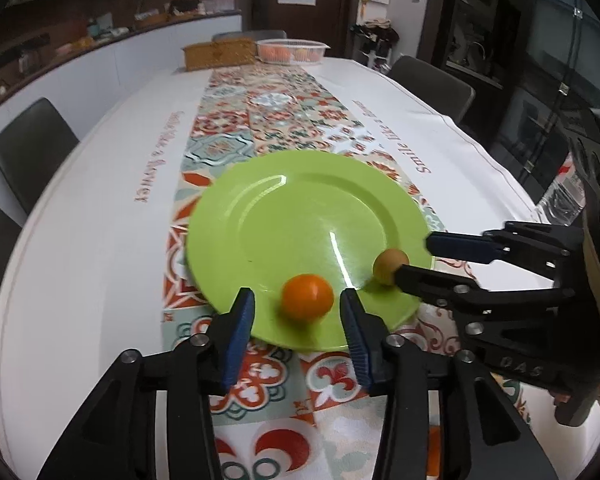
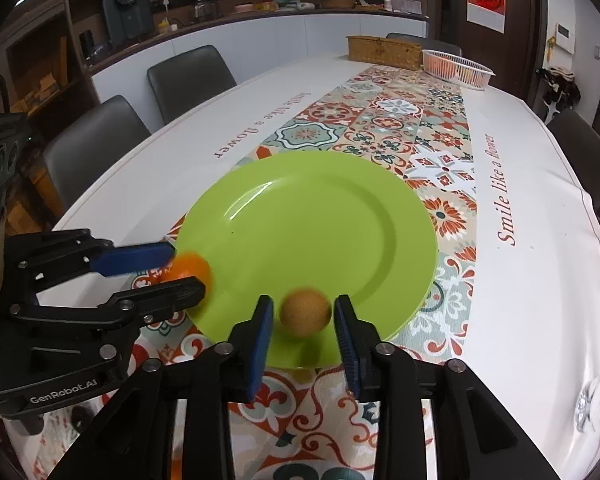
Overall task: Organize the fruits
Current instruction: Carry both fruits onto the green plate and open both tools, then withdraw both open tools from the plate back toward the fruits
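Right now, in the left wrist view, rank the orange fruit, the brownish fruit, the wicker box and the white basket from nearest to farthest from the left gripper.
1. Orange fruit, between the open fingers of the left gripper, on the green plate.
2. Brownish fruit, to the right on the plate's rim.
3. Wicker box and white basket, at the table's far end, too close to call.

Orange fruit (image 1: 307, 297): small, round, bright orange, smooth, slightly blurred; on near left rim of green plate (image 1: 300, 208). Brown fruit (image 2: 305, 312): small, round, tan, matte; on near right rim of same plate. Two fruits apart, not touching. Plate: round, glossy lime green, flat on patterned runner, centre bare.
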The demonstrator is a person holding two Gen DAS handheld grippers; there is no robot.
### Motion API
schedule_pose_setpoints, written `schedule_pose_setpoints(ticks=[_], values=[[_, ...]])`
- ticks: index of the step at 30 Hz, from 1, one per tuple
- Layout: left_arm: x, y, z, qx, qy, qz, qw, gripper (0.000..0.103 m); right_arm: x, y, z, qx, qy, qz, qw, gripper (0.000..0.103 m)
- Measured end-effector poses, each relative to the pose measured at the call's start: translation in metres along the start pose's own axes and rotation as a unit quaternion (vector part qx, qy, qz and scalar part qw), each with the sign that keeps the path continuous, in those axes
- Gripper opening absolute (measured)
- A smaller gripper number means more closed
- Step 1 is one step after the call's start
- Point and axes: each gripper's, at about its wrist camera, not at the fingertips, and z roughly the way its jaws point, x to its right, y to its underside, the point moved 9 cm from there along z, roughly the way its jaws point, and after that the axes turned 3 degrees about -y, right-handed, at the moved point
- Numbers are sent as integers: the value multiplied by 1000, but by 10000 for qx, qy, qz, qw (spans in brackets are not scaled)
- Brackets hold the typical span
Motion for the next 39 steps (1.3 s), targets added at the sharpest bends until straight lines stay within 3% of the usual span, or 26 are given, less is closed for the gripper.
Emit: schedule_pose_setpoints(ticks=[8,12,18,23,30,39], values=[[-1,9,-41,343,-381,30,9987,45,-3,10,-29,183,93,141,9997,41],[4,12,-70,623,-401,-35,9972,57,-11,15,-55,410,184,77,9990,42],[7,20,-111,946,-475,-221,9941,69,-21,20,-100,862,392,24,9955,55],[13,33,-135,992,-183,-460,9938,79,-30,27,-133,1177,544,-56,9915,66],[26,54,-163,1161,-359,-218,9923,83,-42,43,-164,1382,507,-147,9890,72],[37,81,-184,1227,-444,-250,9911,90,-56,65,-185,1549,576,-317,9857,76]])
